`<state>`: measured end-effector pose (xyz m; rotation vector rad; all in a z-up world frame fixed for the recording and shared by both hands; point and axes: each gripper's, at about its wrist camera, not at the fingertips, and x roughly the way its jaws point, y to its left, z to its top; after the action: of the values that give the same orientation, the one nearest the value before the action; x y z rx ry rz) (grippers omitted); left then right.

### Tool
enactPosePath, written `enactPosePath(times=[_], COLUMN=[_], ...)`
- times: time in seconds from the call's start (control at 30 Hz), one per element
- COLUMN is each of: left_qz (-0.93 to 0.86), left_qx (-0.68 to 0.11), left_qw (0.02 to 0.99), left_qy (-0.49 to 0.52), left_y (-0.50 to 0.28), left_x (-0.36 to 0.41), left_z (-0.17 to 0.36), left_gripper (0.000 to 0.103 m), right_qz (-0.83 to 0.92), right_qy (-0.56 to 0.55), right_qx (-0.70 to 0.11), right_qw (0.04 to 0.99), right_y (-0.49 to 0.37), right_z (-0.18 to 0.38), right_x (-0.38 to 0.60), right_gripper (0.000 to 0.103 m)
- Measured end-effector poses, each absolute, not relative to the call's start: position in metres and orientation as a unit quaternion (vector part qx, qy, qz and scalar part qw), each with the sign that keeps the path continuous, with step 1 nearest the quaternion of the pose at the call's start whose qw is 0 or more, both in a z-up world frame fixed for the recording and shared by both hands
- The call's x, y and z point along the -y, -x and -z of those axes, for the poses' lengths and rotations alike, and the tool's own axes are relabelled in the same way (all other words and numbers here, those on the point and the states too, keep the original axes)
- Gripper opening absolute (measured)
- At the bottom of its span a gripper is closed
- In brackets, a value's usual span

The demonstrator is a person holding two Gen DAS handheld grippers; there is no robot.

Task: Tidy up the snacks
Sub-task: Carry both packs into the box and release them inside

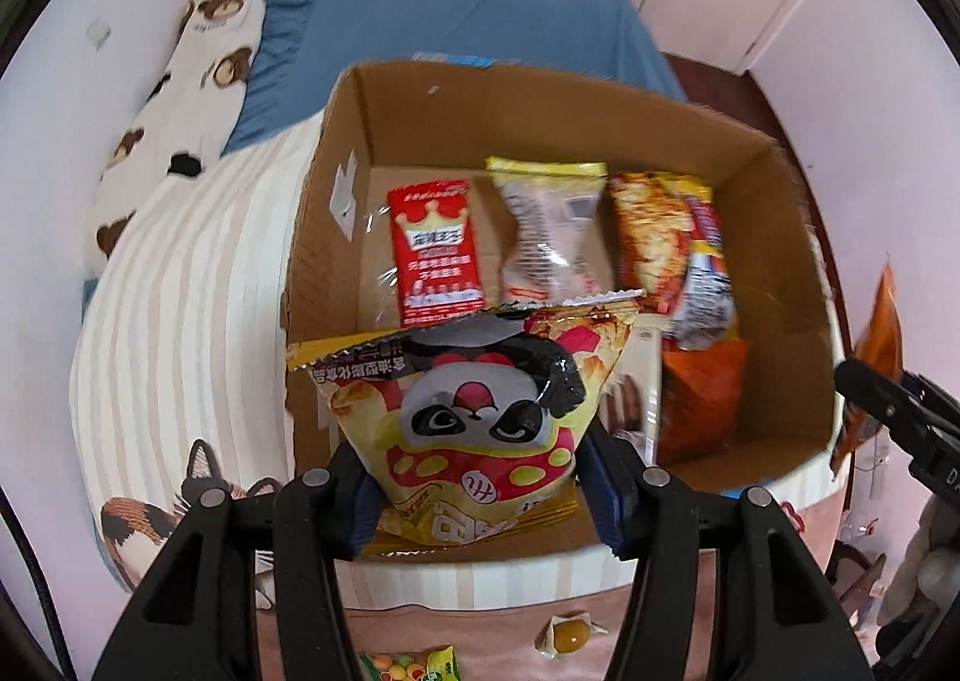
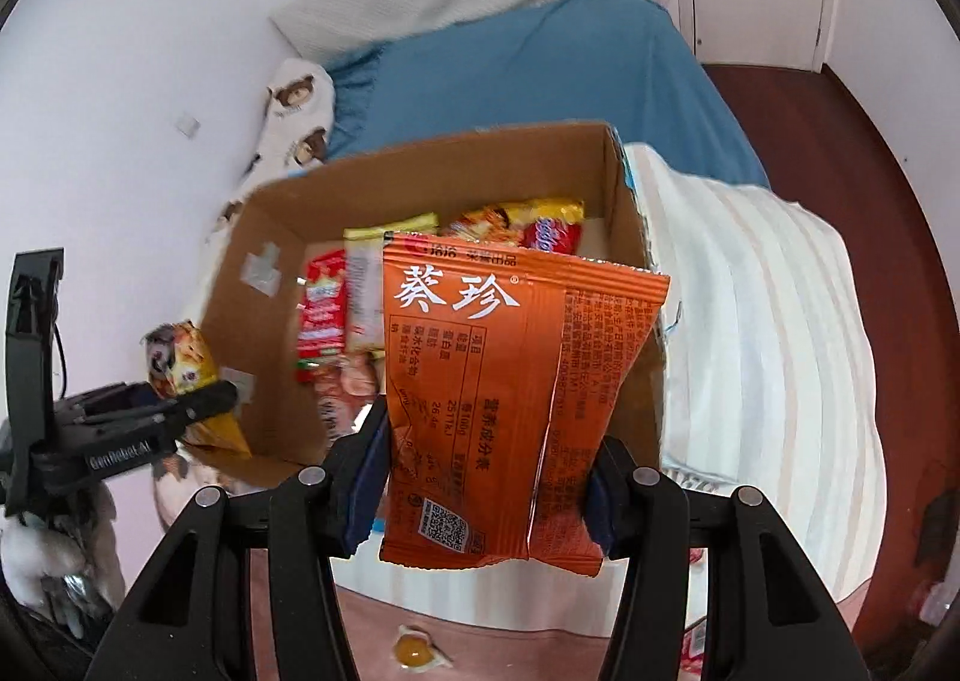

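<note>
While both grippers hang above the cardboard box (image 1: 774, 273), each grips one snack.
Left gripper (image 1: 480, 495): clamped on the yellow panda chip bag (image 1: 474, 411), held over the box's 6 o'clock edge.
Right gripper (image 2: 486, 495): clamped on the orange sunflower-seed packet (image 2: 510, 381) (back panel facing the camera), over the box's near wall.
Box contents: red crown packet (image 1: 435, 255) at 10 o'clock, pale wrapped snack (image 1: 549, 231) at 12, red-yellow noodle pack (image 1: 651, 237) at 2.
Bed: wrapped yellow candy (image 1: 570, 633) at 6 o'clock, outside the box.
</note>
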<state>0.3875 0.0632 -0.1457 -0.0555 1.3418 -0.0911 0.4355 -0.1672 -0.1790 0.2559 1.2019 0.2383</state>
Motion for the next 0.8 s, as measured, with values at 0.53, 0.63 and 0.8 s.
enactPosePath(times=[0.53, 0.63, 0.8], left_qz=[0.017, 0.017, 0.013], left_qx=[-0.649, -0.638, -0.615], left_qw=[0.758, 0.768, 0.788], left_qy=[0.066, 0.054, 0.024], left_y=[-0.397, -0.393, -0.381], left_x=[-0.076, -0.071, -0.061], left_z=[0.178, 0.172, 0.156], left_gripper=[0.099, 0.099, 0.099], right_qz=[-0.085, -0.077, -0.052], right_qy=[-0.135, -0.117, -0.08], right_qx=[-0.614, -0.607, -0.587], right_qw=[0.773, 0.783, 0.804], right_y=[-0.437, -0.433, -0.422], right_z=[0.227, 0.222, 0.21], right_x=[0.173, 0.168, 0.16], right_gripper=[0.098, 0.098, 0.099])
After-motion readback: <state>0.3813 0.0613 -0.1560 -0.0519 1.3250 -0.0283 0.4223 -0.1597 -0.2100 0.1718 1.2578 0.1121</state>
